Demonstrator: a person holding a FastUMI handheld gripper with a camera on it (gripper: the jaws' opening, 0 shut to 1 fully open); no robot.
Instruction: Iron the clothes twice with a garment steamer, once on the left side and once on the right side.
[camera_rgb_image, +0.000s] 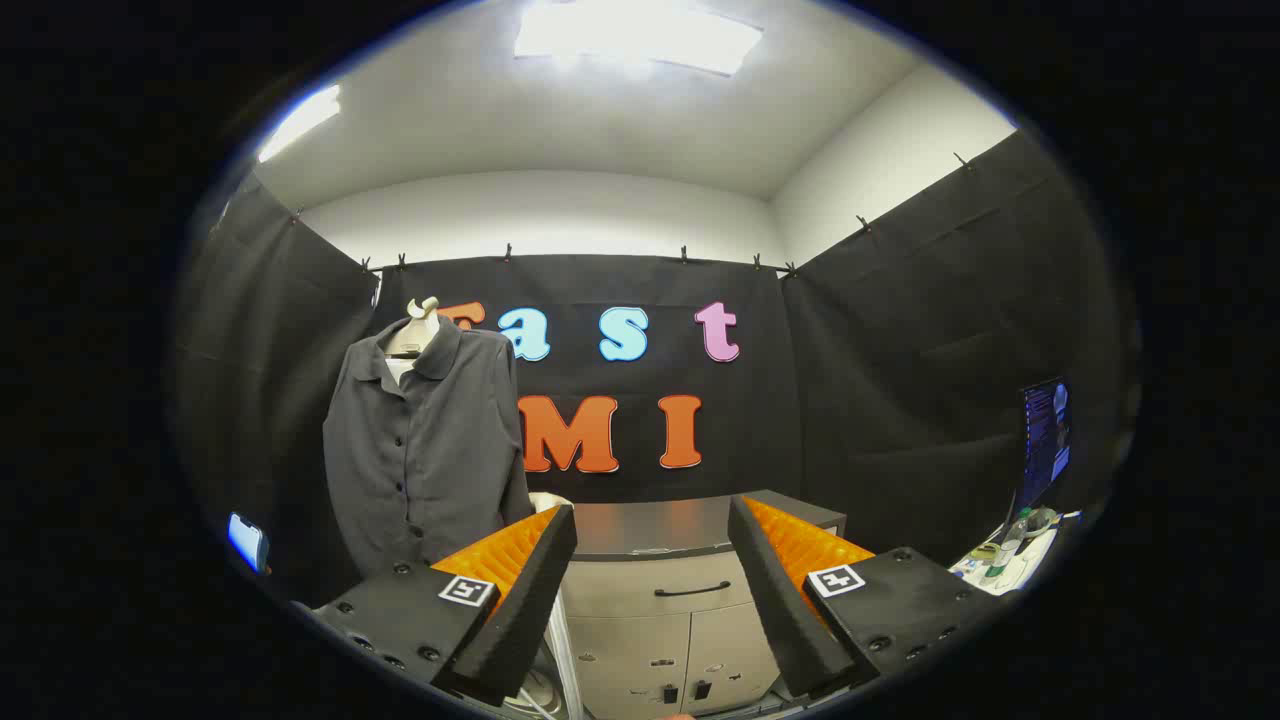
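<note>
Fingers (560, 560) spread wide, level, empty.

It was a recording booth inside an office-like room: black cloth (930, 330) clipped up as walls, white ceiling with panel lights (640, 35), a grey cabinet (660, 590) and a lit monitor (1045, 440) (desk clutter below it).

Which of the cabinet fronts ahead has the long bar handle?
The drawer under the cabinet top, seen between the open gripper fingers. The two doors below it lack a bar; they show only small dark fittings near their lower edge.
</note>
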